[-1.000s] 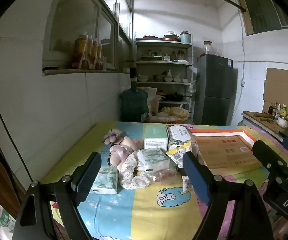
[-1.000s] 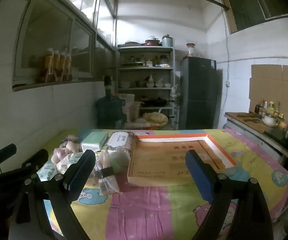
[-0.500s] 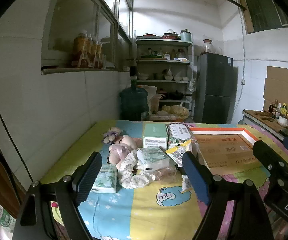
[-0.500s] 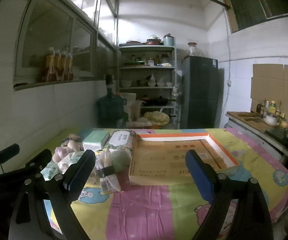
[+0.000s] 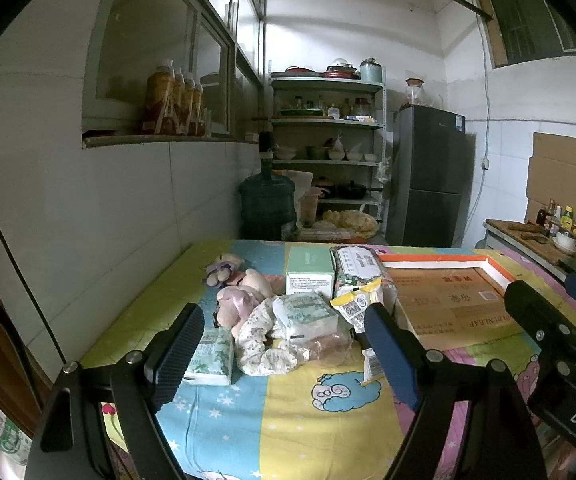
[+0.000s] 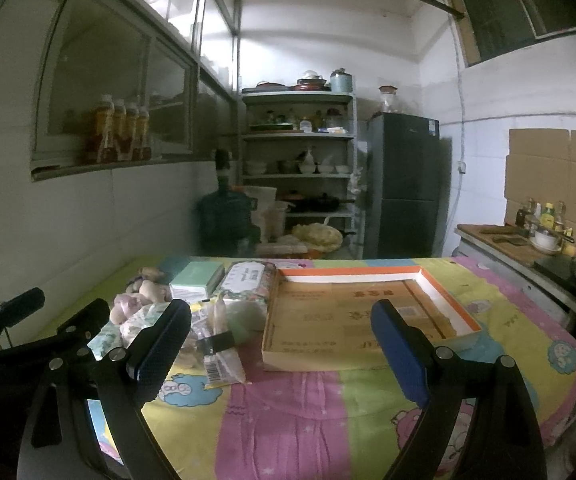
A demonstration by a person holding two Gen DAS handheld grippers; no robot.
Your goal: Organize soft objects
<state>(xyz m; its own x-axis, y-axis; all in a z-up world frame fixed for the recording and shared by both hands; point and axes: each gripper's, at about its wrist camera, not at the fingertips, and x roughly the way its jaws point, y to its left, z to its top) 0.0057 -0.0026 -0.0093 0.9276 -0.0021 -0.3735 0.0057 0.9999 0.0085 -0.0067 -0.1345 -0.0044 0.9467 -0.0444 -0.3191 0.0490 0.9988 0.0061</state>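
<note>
A pile of soft things lies on the table's left half: plush toys (image 5: 239,292), a floral cloth (image 5: 257,336), tissue packs (image 5: 306,314), a green tissue pack (image 5: 211,356), a mint box (image 5: 310,272) and snack bags (image 5: 358,304). The pile also shows in the right wrist view (image 6: 147,308). A shallow cardboard tray (image 5: 448,300) with an orange rim lies to the right, also in the right wrist view (image 6: 352,312). My left gripper (image 5: 283,352) is open and empty, just short of the pile. My right gripper (image 6: 279,352) is open and empty, before the tray.
The table carries a cartoon-print cloth (image 5: 288,408). A tiled wall runs along its left side. Behind it stand a water jug (image 5: 267,204), a shelf rack (image 5: 326,152) and a fridge (image 5: 428,176). A counter with bottles (image 6: 536,232) is at the right.
Both views have drifted very slightly; the pile and tray sit a touch lower and closer. Nothing was taken hold of and both grippers stay open.
</note>
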